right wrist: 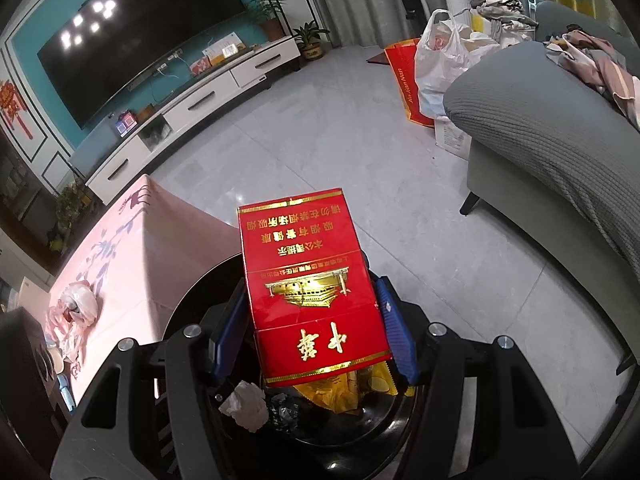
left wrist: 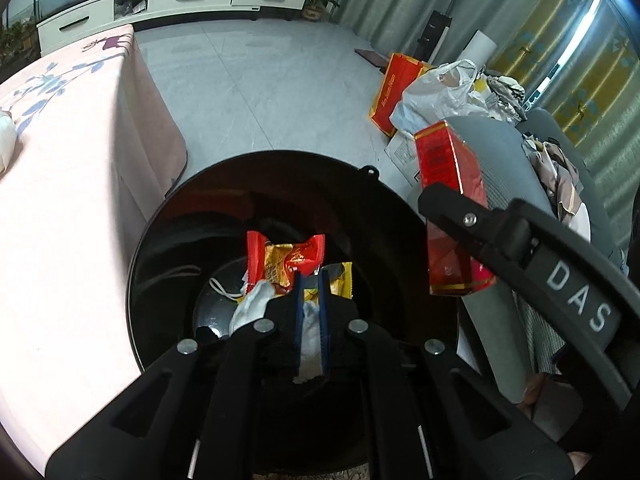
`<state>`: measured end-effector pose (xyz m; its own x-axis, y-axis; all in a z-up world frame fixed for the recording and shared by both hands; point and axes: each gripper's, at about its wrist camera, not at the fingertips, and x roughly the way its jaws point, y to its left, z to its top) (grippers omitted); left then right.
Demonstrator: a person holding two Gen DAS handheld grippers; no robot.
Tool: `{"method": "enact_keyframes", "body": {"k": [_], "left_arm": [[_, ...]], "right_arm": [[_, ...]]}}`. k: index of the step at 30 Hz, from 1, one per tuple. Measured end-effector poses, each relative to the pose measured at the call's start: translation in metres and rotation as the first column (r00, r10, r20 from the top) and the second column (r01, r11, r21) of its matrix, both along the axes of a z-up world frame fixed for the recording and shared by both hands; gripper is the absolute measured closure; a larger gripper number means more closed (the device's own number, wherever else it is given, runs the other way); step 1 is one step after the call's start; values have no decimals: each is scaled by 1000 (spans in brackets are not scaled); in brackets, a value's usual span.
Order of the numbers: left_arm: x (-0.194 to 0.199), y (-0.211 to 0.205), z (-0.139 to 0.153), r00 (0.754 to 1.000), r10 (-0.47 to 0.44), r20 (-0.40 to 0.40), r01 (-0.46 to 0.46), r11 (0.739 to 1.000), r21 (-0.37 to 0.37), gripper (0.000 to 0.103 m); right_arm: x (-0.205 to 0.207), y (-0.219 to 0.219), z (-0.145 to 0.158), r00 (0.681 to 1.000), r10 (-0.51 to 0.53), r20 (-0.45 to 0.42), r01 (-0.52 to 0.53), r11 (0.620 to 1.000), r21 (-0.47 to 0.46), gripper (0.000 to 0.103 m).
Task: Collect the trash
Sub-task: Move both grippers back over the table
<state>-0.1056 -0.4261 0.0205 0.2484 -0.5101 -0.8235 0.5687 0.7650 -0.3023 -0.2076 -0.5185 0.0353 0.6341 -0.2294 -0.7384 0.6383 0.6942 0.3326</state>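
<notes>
While red carton [right wrist: 316, 292] reads 中华, arm [left wrist: 576, 292] — "DAS"

Black plastic frames on both, ribbed and cut with slots. Left hand-held gripper [left wrist: 311, 280]: slim blue pads [left wrist: 297, 320], four round silver screws across the linkage. Right hand-held gripper [right wrist: 316, 332]: wider ribbed blue pads [right wrist: 394, 330], same silver screws, white "DAS" lettering along one side.

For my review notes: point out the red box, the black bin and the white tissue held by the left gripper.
red box [right wrist: 316, 300]: right wrist view, front face with gold emblem.
black bin [left wrist: 168, 216]: left wrist view, inner wall.
white tissue [left wrist: 311, 344]: left wrist view, part between the blue pads.
</notes>
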Motion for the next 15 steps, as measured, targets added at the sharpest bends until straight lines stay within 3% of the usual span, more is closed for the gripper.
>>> {"method": "enact_keyframes", "body": {"k": [2,3,4,7,10,15], "left_arm": [[-1,2,2,1000,3,-6,-3,1000,-15,89],[-1,5,4,1000,4,-10,-4,1000,-25,72],[-1,8,8,1000,9,-12,-9,999,-33,45],[-1,22,22,999,41,12,-40,997,-69,19],[-1,43,39,994,91,52,-87,993,-81,7],[2,101,68,970,204,128,-189,974,-125,3]], "right_arm": [[-1,-1,-1,1000,-4,-3,4,1000,6,36],[-2,-2,0,1000,-9,3,9,1000,8,27],[-4,-2,2,1000,-17,13,17,1000,5,24],[-8,-1,8,999,-38,38,39,999,-16,14],[-10,2,15,995,-43,85,46,999,-23,6],[-5,16,25,992,-26,122,35,997,-75,3]]}}
